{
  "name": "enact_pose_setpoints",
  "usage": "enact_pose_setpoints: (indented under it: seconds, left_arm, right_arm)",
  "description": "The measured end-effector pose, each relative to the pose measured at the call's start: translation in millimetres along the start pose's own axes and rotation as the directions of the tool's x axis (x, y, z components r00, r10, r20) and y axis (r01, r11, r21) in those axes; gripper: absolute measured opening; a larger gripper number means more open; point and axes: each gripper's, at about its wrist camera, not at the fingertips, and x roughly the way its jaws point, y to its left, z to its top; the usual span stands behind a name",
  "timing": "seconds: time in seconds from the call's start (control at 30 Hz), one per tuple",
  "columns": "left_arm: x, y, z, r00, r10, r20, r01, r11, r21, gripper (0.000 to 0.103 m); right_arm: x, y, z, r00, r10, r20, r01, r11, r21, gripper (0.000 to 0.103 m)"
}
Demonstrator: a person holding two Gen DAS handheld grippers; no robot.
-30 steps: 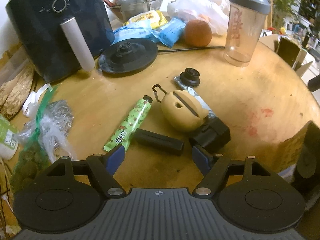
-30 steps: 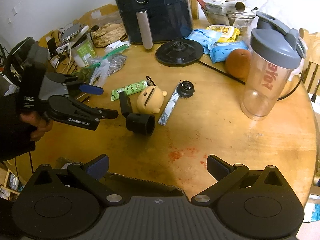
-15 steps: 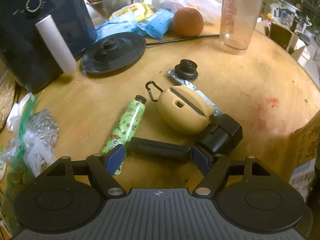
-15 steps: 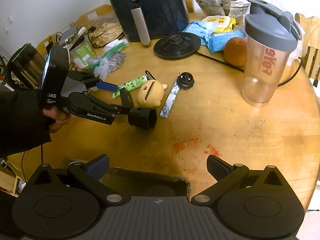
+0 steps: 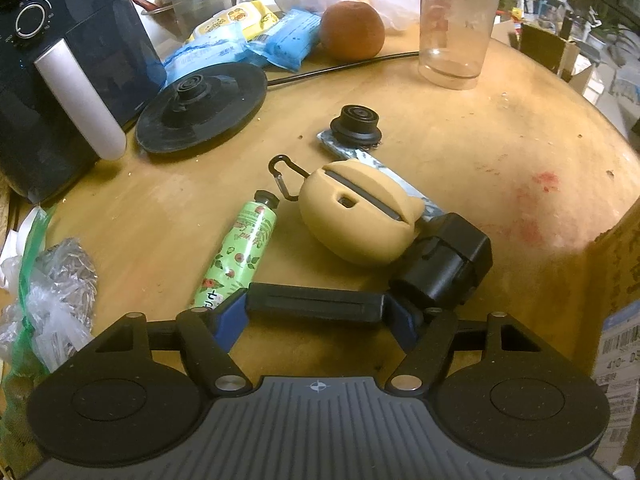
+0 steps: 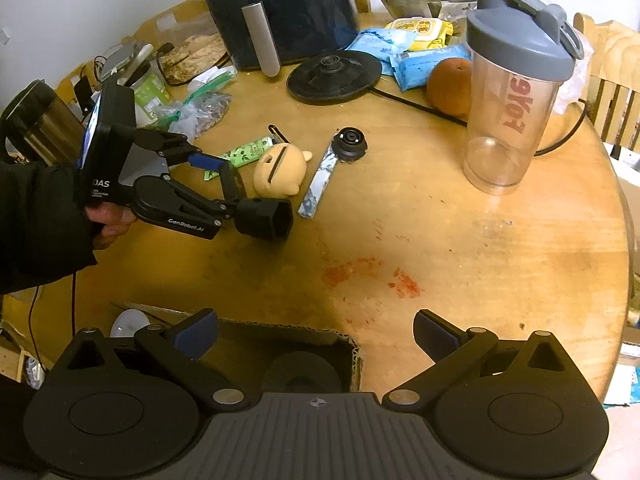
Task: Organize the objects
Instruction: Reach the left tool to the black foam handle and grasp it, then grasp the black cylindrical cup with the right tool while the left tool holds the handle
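Left wrist view: the left gripper [image 5: 316, 322] sits low over the desk [image 5: 460, 168], fingers [image 5: 230, 320] closing along the black handle [image 5: 316, 307], one pad at each end; whether they press yet I cannot tell.
Handle's place: flat on the desk, joined to a black boxy head [image 5: 444, 264] that lies against the tan pouch [image 5: 356, 216].
Why so held: judged, an end-to-end grip avoids the bulky head.
In the way: the green tube [image 5: 240, 256] lies just beside the near-left pad; the pouch and the foil packet [image 5: 384, 174] under it crowd the head, so a lift may drag them.
Right gripper [image 6: 316, 334]: fingers apart and empty, hovering over an open cardboard box [image 6: 280, 330] at the desk edge, probably the drop spot.
Around: air fryer [image 6: 280, 4], kettle base [image 6: 334, 78], orange [image 6: 448, 86], shaker bottle [image 6: 512, 92], well clear.
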Motion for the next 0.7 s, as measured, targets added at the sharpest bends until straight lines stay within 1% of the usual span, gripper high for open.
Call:
enact_pose_setpoints:
  seconds: [0.27,0.47,0.7]
  left_arm:
    - [-11,-11,-1,1.0,0.016,0.002,-0.016,1.0,-0.023,0.07]
    - [-25,-19,-3,0.999,0.045,0.014,-0.044,0.998,-0.038,0.07]
    - [-45,-24,-3,0.994,0.1,0.037,-0.096,0.991,-0.097,0.07]
  right_arm:
    - [2,4,3,0.999,-0.032,-0.008,0.032,0.998,-0.052,0.103]
    - [3,7,4,1.0,-0.019,-0.015,0.018,0.997,-0.081,0.103]
    - [3,12,6,1.0,-0.012,-0.001,0.012,0.994,-0.112,0.103]
